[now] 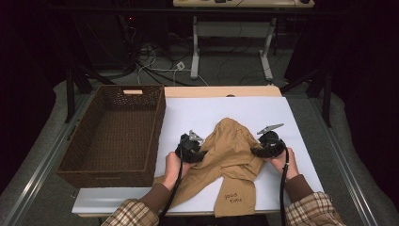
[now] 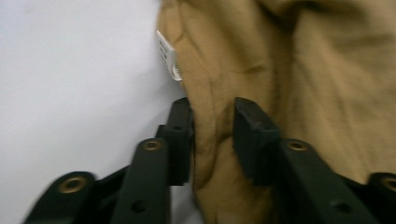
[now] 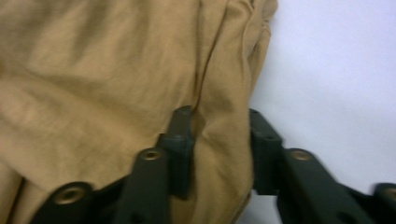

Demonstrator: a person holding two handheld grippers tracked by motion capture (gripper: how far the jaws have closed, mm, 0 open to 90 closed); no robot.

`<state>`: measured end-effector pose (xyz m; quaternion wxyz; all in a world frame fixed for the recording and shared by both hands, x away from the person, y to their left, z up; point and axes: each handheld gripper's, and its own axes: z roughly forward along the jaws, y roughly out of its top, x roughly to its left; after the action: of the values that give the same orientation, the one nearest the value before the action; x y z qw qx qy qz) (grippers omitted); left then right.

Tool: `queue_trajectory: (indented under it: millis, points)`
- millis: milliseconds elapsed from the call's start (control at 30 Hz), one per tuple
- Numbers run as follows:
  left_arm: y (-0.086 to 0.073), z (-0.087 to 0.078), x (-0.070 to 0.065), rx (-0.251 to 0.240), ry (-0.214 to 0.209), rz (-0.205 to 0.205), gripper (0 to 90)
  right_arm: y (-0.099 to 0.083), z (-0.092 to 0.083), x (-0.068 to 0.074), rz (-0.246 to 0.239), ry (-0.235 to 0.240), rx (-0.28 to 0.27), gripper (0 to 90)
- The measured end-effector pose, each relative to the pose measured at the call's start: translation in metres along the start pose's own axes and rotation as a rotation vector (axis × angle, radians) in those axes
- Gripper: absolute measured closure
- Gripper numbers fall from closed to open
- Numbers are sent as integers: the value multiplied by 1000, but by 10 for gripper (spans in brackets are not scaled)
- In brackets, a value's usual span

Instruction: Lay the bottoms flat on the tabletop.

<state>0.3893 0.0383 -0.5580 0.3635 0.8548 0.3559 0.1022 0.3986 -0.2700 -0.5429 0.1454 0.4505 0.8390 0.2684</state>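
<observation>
Nearest me, at the bottom of the high view, are my plaid sleeves and the hem of the tan garment (image 1: 233,157) hanging over the worktop's (image 1: 197,113) front edge, the words "good time" showing on it. The garment lies bunched in the middle of the white worktop, humped up between my two hands, with one part trailing toward my left sleeve. To the left stands the brown wicker basket (image 1: 84,162), well apart from the cloth.

The left tongs (image 2: 212,123) stand narrow around a raised fold at the garment's left edge, just below a small white label (image 2: 167,56); cloth fills the gap, and I judge the pads to be pressing it. The right tongs (image 3: 219,135) straddle a fold at the right edge the same way, narrow, with fabric between.

To do this step well, I think both grips should bite one clean edge each, at matching height, and lift together so the cloth spreads flat instead of twisting, and I should keep the label side free
</observation>
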Motion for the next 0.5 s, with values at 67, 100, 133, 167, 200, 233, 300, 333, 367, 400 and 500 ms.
queue_trajectory:
  millis: [67, 100, 133, 167, 200, 233, 300, 333, 367, 400, 500]
  points:
    - [0, 0, -1, 1, -6, 6, 795, 0, 1, 1, -5, 9, -8, 762]
    - [0, 0, -2, -3, -4, 7, 817, 0, 0, 1, -5, 9, -7, 781]
    - [0, -1, -2, -5, -1, 7, 828, 0, 0, 2, -13, 3, -7, 795]
    - [0, -2, -2, -9, 5, 4, 838, 1, -1, 2, -11, -2, -16, 802]
    - [-1, -4, -2, -17, 15, -1, 843, 1, -2, 3, -20, -9, -21, 805]
    - [-1, -7, -2, -29, 14, -15, 847, 2, -5, 3, -28, -21, -29, 808]
    - [1, -16, -4, -49, 40, -8, 849, 4, -15, 5, -36, -34, -55, 808]
    - [1, -20, -4, -62, 56, -2, 849, 5, -19, 6, -40, -38, -67, 808]
    - [1, -24, -5, -72, 68, 3, 850, 5, -21, 6, -45, -44, -73, 806]
    - [1, -27, -5, -71, 81, 9, 850, 6, -21, 6, -44, -47, -74, 803]
    - [-1, -26, -3, -42, 84, 3, 846, 4, -12, 4, -41, -48, -27, 761]
